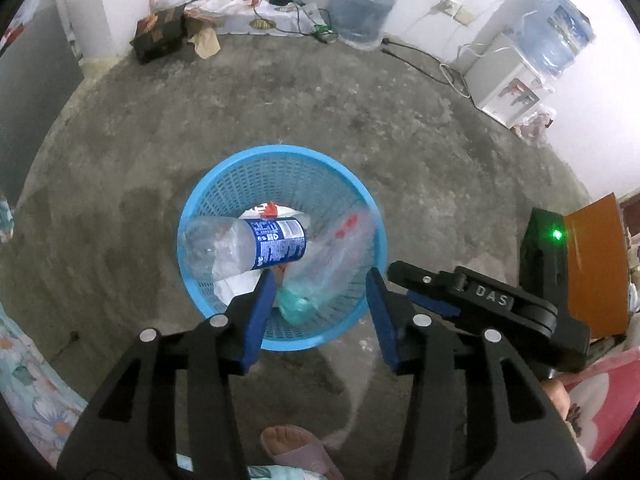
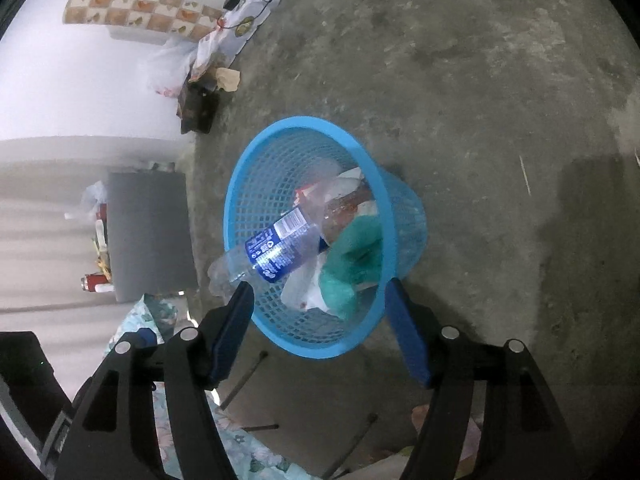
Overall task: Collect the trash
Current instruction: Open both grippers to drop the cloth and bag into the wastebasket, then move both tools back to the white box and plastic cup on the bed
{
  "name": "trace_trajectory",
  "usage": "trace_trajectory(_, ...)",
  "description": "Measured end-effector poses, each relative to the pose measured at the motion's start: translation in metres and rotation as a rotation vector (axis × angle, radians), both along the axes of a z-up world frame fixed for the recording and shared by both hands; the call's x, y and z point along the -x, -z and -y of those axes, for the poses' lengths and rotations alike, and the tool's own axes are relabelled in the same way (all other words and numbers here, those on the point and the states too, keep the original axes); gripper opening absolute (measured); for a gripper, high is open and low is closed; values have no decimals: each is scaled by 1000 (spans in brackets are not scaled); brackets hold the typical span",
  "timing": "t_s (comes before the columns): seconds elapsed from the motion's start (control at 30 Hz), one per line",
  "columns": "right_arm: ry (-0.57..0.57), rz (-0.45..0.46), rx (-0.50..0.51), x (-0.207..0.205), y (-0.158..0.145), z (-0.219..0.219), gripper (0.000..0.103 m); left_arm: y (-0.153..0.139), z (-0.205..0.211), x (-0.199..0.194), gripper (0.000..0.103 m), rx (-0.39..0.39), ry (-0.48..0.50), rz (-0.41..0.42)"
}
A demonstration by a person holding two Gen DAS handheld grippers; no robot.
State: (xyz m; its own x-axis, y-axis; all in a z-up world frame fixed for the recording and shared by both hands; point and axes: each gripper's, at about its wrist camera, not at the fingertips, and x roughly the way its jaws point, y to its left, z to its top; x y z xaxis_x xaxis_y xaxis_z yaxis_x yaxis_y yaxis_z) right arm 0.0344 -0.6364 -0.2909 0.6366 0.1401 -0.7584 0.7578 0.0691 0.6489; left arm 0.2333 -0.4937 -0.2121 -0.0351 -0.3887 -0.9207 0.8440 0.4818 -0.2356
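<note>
**Inspection: trash basket loaded, both grippers empty**

A round blue plastic mesh basket (image 1: 280,184) is taken as the landmark; it stands upright on the grey concrete floor (image 1: 280,92). Inside it a clear plastic bottle with a blue label (image 1: 256,248) is seen lying slantwise, its clear end resting on the basket rim and reaching slightly past it in the right wrist view. Beside the bottle, lower in the basket, a crumpled clear plastic bag with red print (image 1: 332,248), a teal crumpled wrapper (image 2: 352,264) and white paper scraps (image 1: 236,284) are noted.

The left gripper (image 1: 320,312) is held just above the near rim of the basket, its blue-padded jaws spread apart with nothing between them. The right gripper (image 2: 320,320) is likewise held over the near rim, jaws wide apart and empty; its body is seen beside the basket in the left wrist view.

The task is judged well advanced: several items are already deposited and none is being carried. Away from the basket, against the far wall, a dark patterned box (image 1: 158,34) and crumpled brown paper (image 1: 206,42) are observed; whether these count as trash cannot be determined. The floor immediately around the basket shows no loose litter.
</note>
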Motion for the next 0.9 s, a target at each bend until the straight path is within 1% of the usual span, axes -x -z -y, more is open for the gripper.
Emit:
trace_trajectory(0.13, 18, 12, 2, 11, -5, 0, 67, -11, -5, 2, 48, 3, -14, 18)
trace_trajectory(0.2, 21, 18, 12, 14, -10, 0, 67, -24, -9, 3, 52, 18, -27, 27)
trace_trajectory(0.27, 17, 29, 28, 17, -21, -3, 67, -40, -14, 5, 57, 35, -38, 43)
trace_trajectory(0.33, 14, 39, 42, 19, -32, -8, 67, -65, -25, 9, 60, 61, -52, 70)
trace_trajectory(0.43, 10, 67, 71, 24, -55, -20, 67, -104, -46, 14, 67, 120, -76, 107)
trace_trajectory(0.53, -18, 111, 120, 26, -89, -37, 68, -148, -83, 22, 75, 190, -109, 159)
trace_trajectory(0.57, -26, 124, 133, 25, -98, -42, 71, -162, -99, 25, 77, 214, -122, 176)
trace_trajectory(0.6, -43, 138, 150, 24, -110, -49, 74, -172, -111, 28, 80, 227, -134, 188)
trace_trajectory(0.63, -72, 150, 175, 22, -125, -58, 75, -185, -130, 31, 80, 240, -154, 204)
trace_trajectory(0.67, -93, 157, 194, 20, -136, -64, 78, -196, -148, 34, 83, 249, -174, 220)
trace_trajectory(0.7, -115, 164, 214, 18, -146, -71, 81, -205, -165, 36, 83, 257, -191, 233)
trace_trajectory(0.73, -148, 172, 242, 15, -160, -81, 81, -213, -182, 39, 83, 264, -211, 251)
trace_trajectory(0.77, -174, 177, 257, 13, -170, -88, 81, -223, -206, 43, 83, 274, -242, 277)
trace_trajectory(0.83, -234, 194, 280, 5, -190, -106, 82, -235, -240, 49, 84, 283, -292, 310)
trace_trajectory(0.9, -280, 213, 290, 1, -202, -121, 82, -247, -284, 55, 85, 295, -369, 339)
